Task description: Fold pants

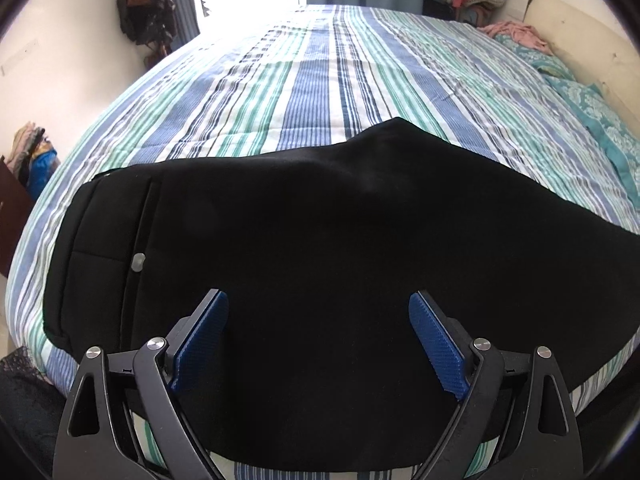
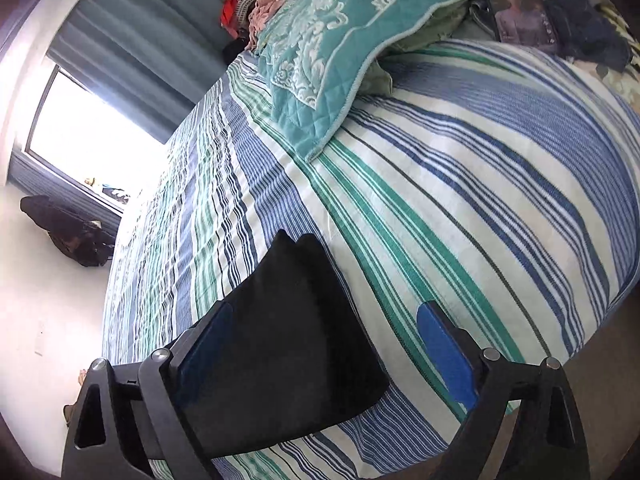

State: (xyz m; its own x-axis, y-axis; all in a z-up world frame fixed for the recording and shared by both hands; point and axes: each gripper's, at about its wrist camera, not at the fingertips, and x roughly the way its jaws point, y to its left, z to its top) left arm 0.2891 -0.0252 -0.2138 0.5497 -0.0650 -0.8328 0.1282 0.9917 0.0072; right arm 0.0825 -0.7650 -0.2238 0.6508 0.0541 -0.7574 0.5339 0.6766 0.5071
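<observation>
The bed (image 1: 320, 92) carries the pants (image 1: 320, 240) along its near edge, waistband toward the near-left corner, leg ends (image 2: 296, 280) toward the right. They look already halved lengthwise; a crosswise fold seems next, which calls for pinching an end. Striped cover lies bare to the far edge. The left tool (image 1: 319, 344) gapes above the cloth, gripping nothing; the right tool (image 2: 324, 354) likewise, over the leg ends.

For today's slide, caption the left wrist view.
Open left gripper poised over black pants spread on a blue-green striped bedspread.
</observation>
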